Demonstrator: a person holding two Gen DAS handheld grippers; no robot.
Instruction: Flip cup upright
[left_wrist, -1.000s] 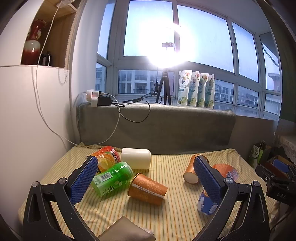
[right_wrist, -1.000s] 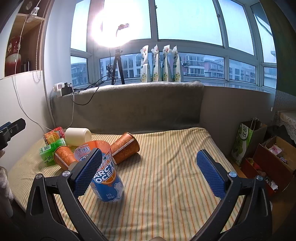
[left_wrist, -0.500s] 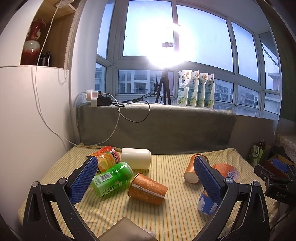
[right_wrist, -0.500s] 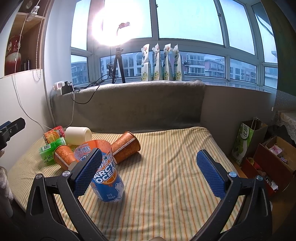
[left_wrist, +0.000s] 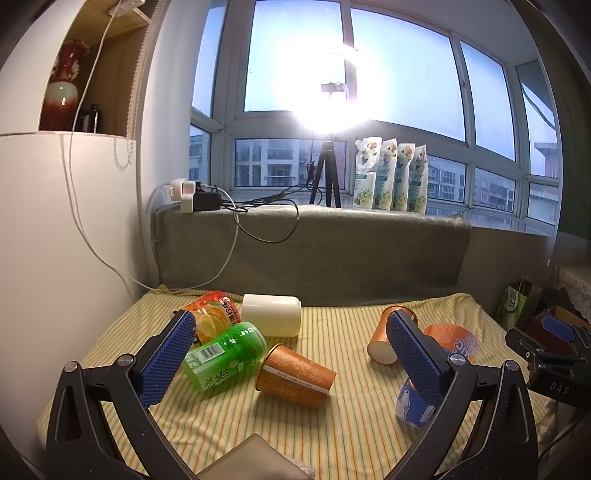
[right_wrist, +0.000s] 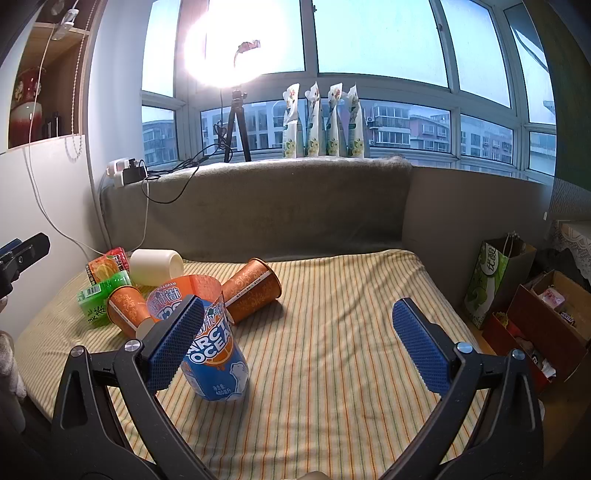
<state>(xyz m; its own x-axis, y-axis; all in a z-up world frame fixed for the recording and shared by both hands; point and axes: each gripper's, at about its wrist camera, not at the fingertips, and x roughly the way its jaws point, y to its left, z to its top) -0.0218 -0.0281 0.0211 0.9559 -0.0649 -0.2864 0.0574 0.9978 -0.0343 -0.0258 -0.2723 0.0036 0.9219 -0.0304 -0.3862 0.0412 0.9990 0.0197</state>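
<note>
Clutter is the hazard: both the left tongs and right tongs hang released and empty, while the orange cup lies sideways on the striped surface, touching the green can, so a grab could nudge that neighbour rolling.

We are counting two orange paper cups lying on their sides, one blue-and-orange cup standing upright, one white cup on its side, one green can, and one orange snack pack. We are seeing four pouches lined along the sill, one tripod, one vase, and two hand-held grippers.
</note>
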